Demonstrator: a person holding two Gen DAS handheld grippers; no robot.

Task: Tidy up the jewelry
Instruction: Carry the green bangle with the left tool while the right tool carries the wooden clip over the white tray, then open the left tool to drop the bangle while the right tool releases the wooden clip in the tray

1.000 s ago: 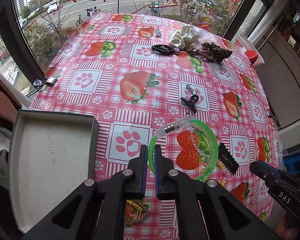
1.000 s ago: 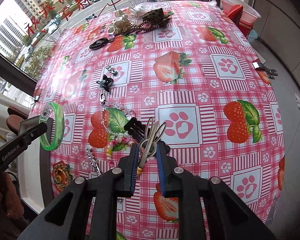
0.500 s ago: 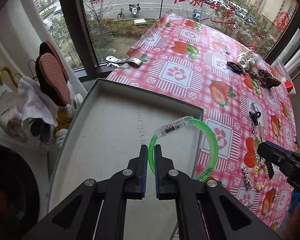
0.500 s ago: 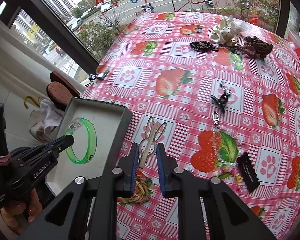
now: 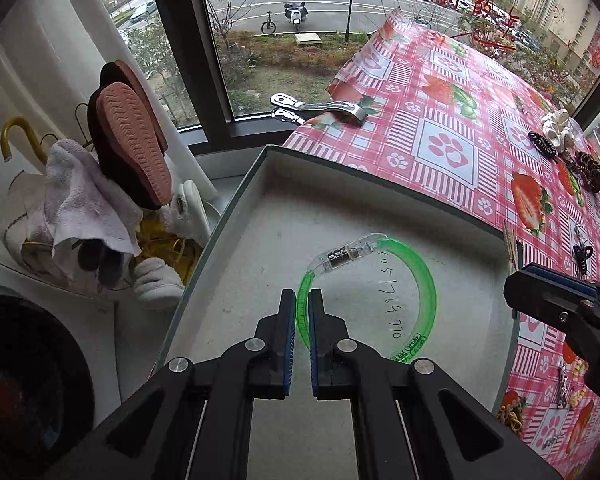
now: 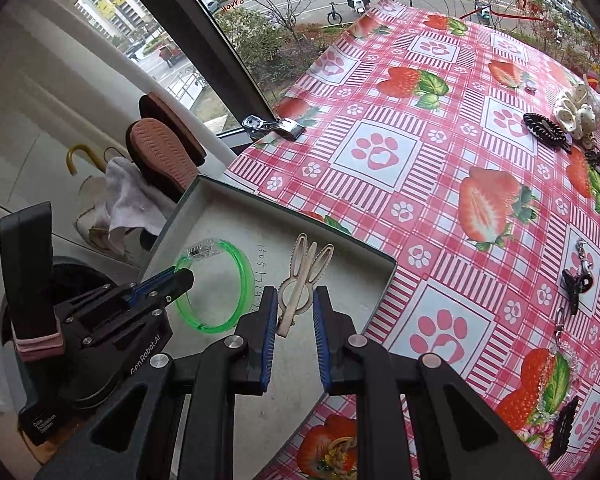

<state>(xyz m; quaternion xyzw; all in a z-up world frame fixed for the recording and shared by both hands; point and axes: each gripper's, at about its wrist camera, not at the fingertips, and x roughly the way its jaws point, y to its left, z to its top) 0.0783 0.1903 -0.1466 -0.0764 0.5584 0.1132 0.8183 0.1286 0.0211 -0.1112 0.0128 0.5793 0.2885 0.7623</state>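
Observation:
My left gripper is shut on a green translucent bracelet and holds it over the grey tray. The bracelet and left gripper also show in the right wrist view. My right gripper is over the tray with its jaws parted. A beige metal hair clip sits between the jaws against the left finger. The right gripper shows at the right edge of the left wrist view.
The strawberry tablecloth holds several hair clips, a white scrunchie, key chains and a beaded bracelet. A metal clamp grips the table edge. Slippers and cloth lie off the table to the left.
Both grippers moved left from over the tablecloth to over the tray, carrying the bracelet and the hair clip. The right jaws have parted wider around the clip.

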